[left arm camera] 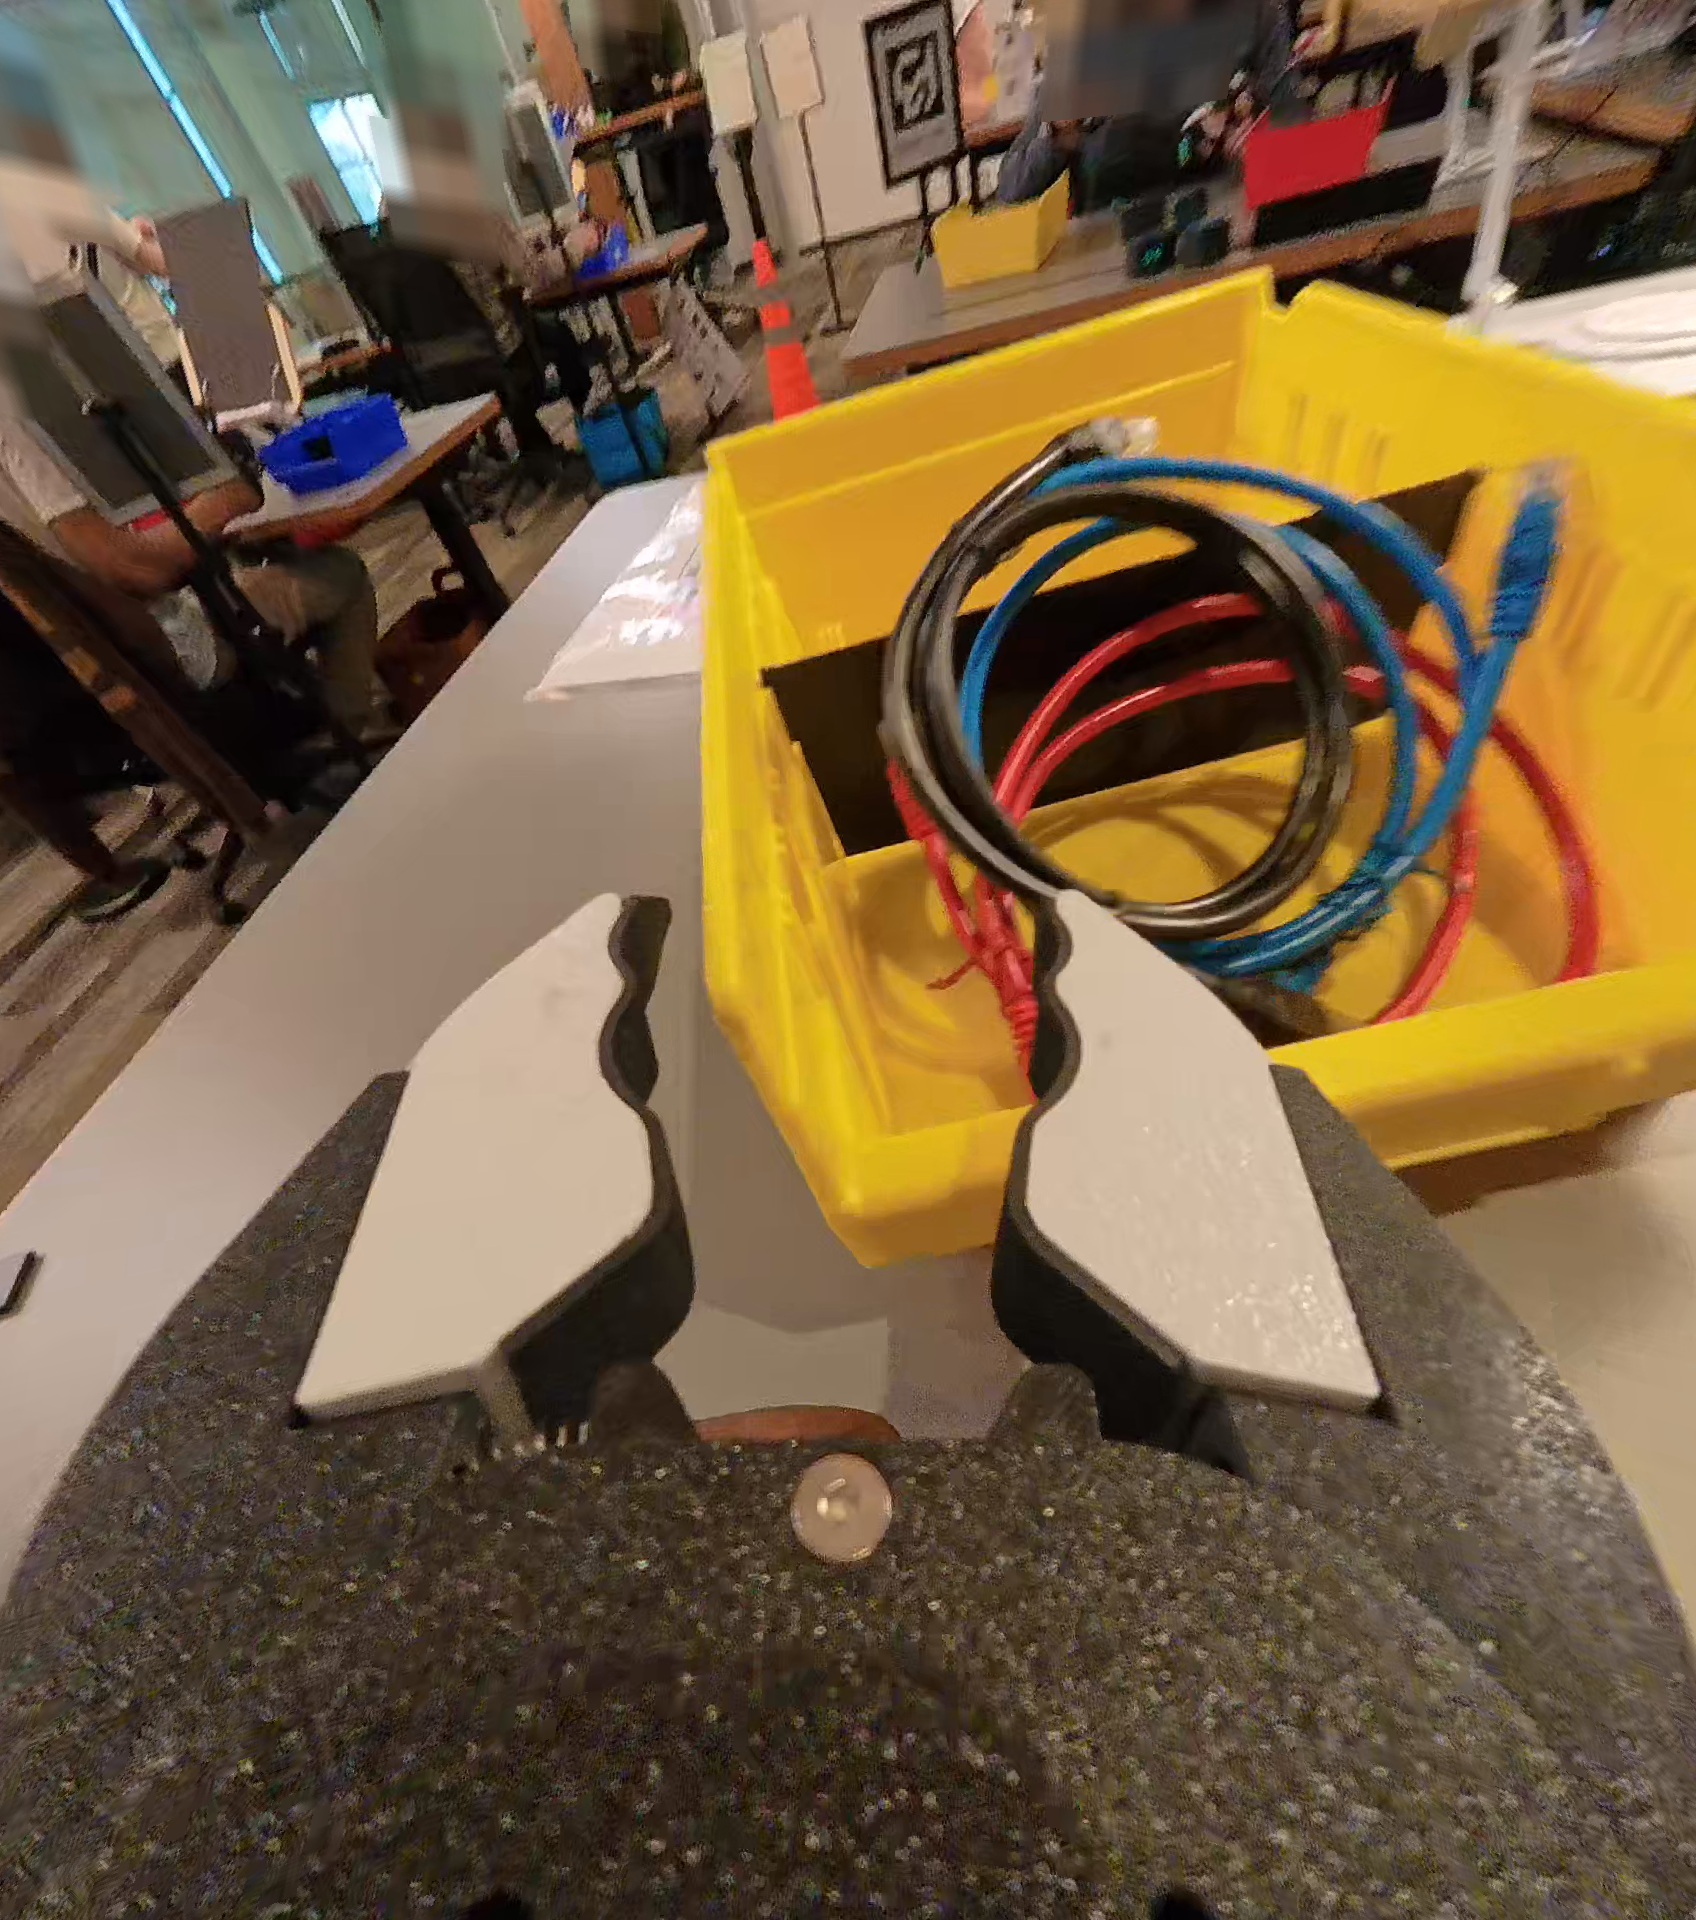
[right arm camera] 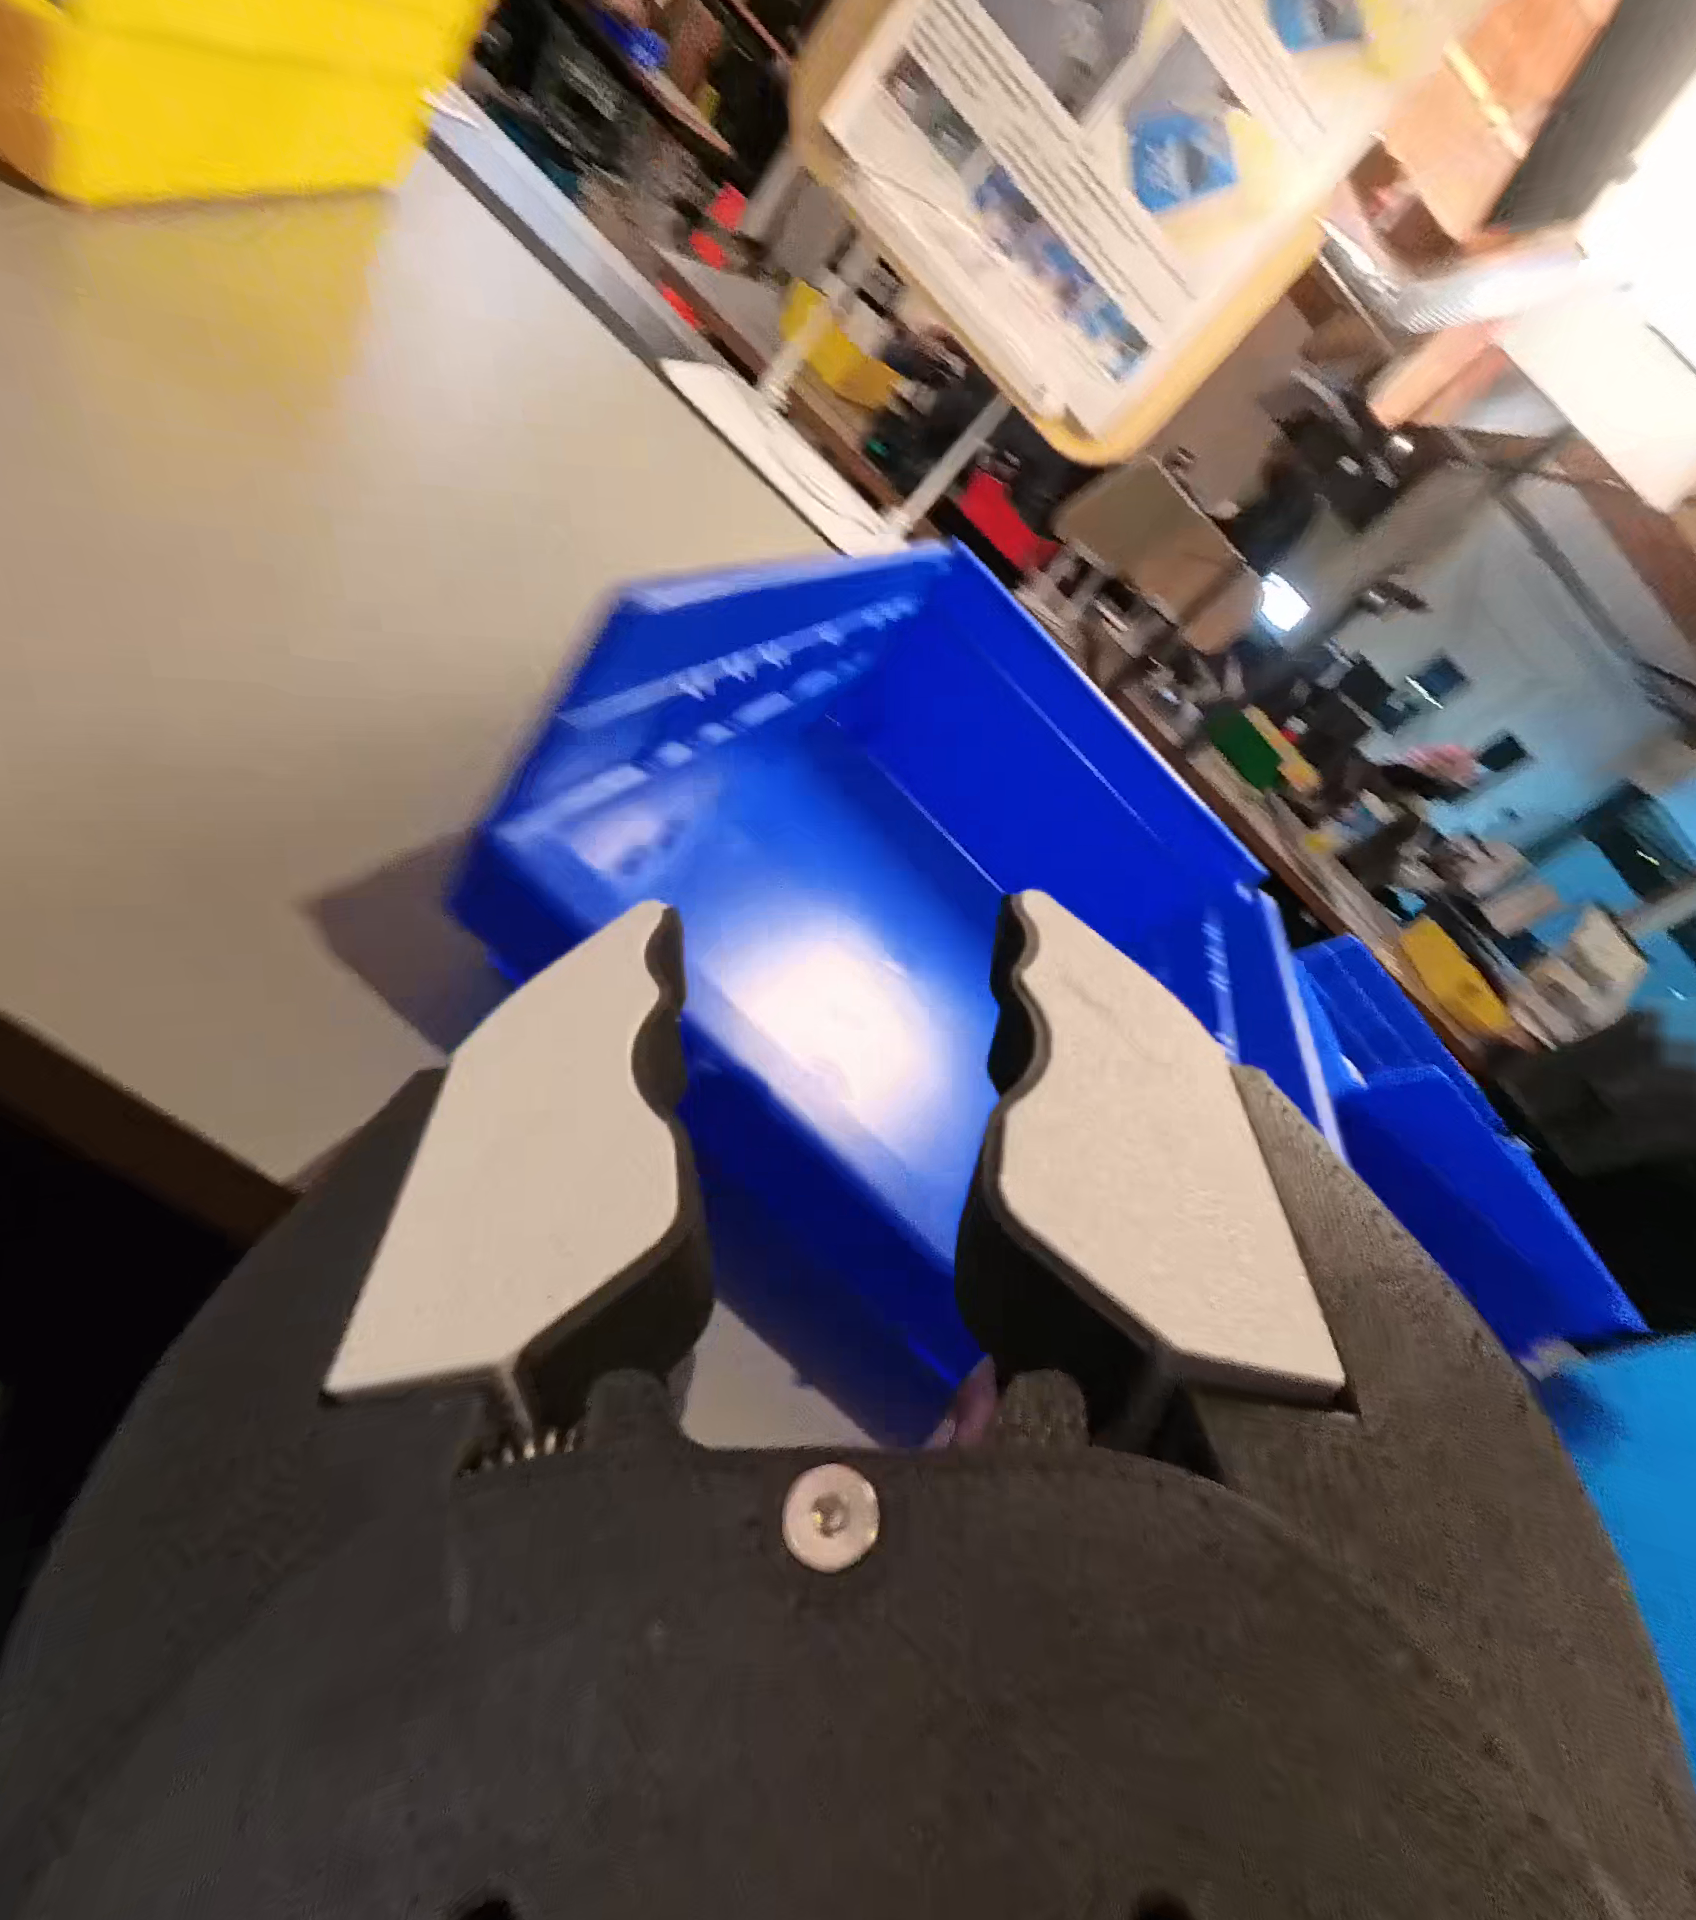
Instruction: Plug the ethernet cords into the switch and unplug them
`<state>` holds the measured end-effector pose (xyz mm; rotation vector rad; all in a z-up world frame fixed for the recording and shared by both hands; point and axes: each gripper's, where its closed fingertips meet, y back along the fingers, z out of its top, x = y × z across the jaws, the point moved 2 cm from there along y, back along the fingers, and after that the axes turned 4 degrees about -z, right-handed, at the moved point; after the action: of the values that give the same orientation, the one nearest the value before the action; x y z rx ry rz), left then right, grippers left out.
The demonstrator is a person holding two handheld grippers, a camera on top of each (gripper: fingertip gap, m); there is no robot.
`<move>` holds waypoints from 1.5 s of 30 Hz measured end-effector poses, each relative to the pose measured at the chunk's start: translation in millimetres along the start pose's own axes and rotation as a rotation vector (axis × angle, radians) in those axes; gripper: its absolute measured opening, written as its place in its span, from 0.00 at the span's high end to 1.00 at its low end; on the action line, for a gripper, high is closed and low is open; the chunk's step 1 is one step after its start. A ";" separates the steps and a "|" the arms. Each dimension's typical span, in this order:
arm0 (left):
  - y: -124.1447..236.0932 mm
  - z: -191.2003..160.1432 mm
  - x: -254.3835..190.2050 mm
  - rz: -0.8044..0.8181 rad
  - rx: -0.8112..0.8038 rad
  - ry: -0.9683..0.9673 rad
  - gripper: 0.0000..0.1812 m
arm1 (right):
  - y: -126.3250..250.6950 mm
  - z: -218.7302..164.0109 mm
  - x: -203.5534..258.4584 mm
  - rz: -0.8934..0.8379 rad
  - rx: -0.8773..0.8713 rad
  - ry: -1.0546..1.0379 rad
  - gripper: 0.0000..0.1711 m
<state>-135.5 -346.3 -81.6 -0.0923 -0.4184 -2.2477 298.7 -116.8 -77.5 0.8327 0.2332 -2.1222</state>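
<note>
Nothing is gripped yet: the left gripper [left arm camera: 849, 935] and right gripper [right arm camera: 833, 935] are both held spread and empty. The coiled cords [left arm camera: 1228, 717] are seen in the yellow bin [left arm camera: 927, 1174]; a cord must be fetched first. The switch is not seen, perhaps lost in blur around the blue bin [right arm camera: 1062, 790].

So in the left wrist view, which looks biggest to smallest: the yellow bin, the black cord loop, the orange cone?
1. Yellow bin: largest by far.
2. Black cord loop: it sits inside the bin.
3. Orange cone: looks smallest, but it stands far back on the floor, so its true size is unsure.
</note>
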 end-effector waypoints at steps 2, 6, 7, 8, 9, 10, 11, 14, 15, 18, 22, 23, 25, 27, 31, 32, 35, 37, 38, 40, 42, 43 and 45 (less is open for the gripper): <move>-10.4 -16.1 10.3 -0.012 0.051 0.008 0.74 | 2.3 13.0 20.1 0.069 -0.042 0.000 0.66; -14.2 -15.6 14.1 -0.115 0.034 0.152 0.97 | 0.6 14.9 28.7 0.089 -0.043 0.025 0.67; -13.4 -15.1 12.4 -0.093 0.038 0.123 0.97 | -0.9 13.5 28.4 0.094 -0.035 0.018 0.67; -11.7 -14.7 9.0 -0.071 0.048 0.081 0.96 | -2.5 12.7 28.2 0.103 -0.030 0.005 0.67; -8.0 -11.2 4.1 -0.058 0.046 0.048 0.90 | -3.9 13.0 28.3 0.112 -0.031 -0.012 0.67; -3.1 -4.8 -1.6 -0.048 0.032 0.037 0.84 | -5.4 14.1 29.0 0.124 -0.034 -0.031 0.67; 1.2 0.6 -11.8 -0.068 0.030 0.028 0.78 | -7.0 16.0 30.6 0.139 -0.038 -0.049 0.67; 11.5 6.3 -40.7 -0.087 0.064 -0.068 0.72 | -9.8 27.2 40.2 0.201 -0.061 -0.103 0.66; 11.5 4.7 -47.4 -0.090 0.095 -0.121 0.73 | -9.9 31.0 43.4 0.219 -0.070 -0.113 0.66; 6.2 3.6 -48.1 -0.060 0.096 -0.137 0.66 | -9.8 34.0 46.7 0.222 -0.076 -0.110 0.66; 7.7 -2.6 -19.7 -0.044 0.097 -0.016 0.65 | -7.3 23.5 42.1 0.204 -0.070 -0.106 0.66; 13.6 3.5 -15.0 -0.034 0.057 0.004 0.65 | -7.6 20.0 40.4 0.202 -0.064 -0.115 0.66; 28.7 22.7 -20.0 -0.055 -0.042 0.041 0.66 | -9.9 15.3 37.9 0.202 -0.055 -0.136 0.67; 39.4 41.3 -46.3 -0.118 -0.106 0.022 0.66 | -12.5 14.4 38.0 0.205 -0.049 -0.149 0.67; 34.7 67.5 -132.6 -0.281 -0.167 -0.080 0.66 | -11.8 18.9 41.8 0.202 -0.057 -0.138 0.67; 26.7 69.7 -152.8 -0.306 -0.157 -0.112 0.65 | -11.9 19.9 42.5 0.202 -0.056 -0.134 0.67; -5.1 69.4 -199.8 -0.364 -0.076 -0.184 0.64 | -12.7 22.7 40.7 0.192 -0.056 -0.135 0.67; -25.7 65.7 -212.9 -0.365 -0.008 -0.218 0.64 | -13.5 23.1 38.6 0.188 -0.060 -0.154 0.67; -35.5 62.7 -214.4 -0.350 0.029 -0.227 0.64 | -14.3 22.5 38.7 0.190 -0.061 -0.163 0.67; -48.3 55.3 -214.0 -0.338 0.085 -0.248 0.72 | -16.0 19.2 42.0 0.201 -0.057 -0.169 0.67; -48.5 46.9 -211.2 -0.350 0.100 -0.265 0.86 | -17.3 14.0 47.0 0.212 -0.047 -0.161 0.67; -44.5 43.9 -208.5 -0.354 0.088 -0.266 0.87 | -17.5 11.5 48.8 0.215 -0.044 -0.157 0.67; -30.1 37.7 -196.4 -0.319 0.078 -0.281 0.90 | -17.6 7.8 51.0 0.220 -0.039 -0.153 0.67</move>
<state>-32.3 -172.8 -94.2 -0.3236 -0.7132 -2.5370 259.1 -141.2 -106.0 0.6387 0.0974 -1.9561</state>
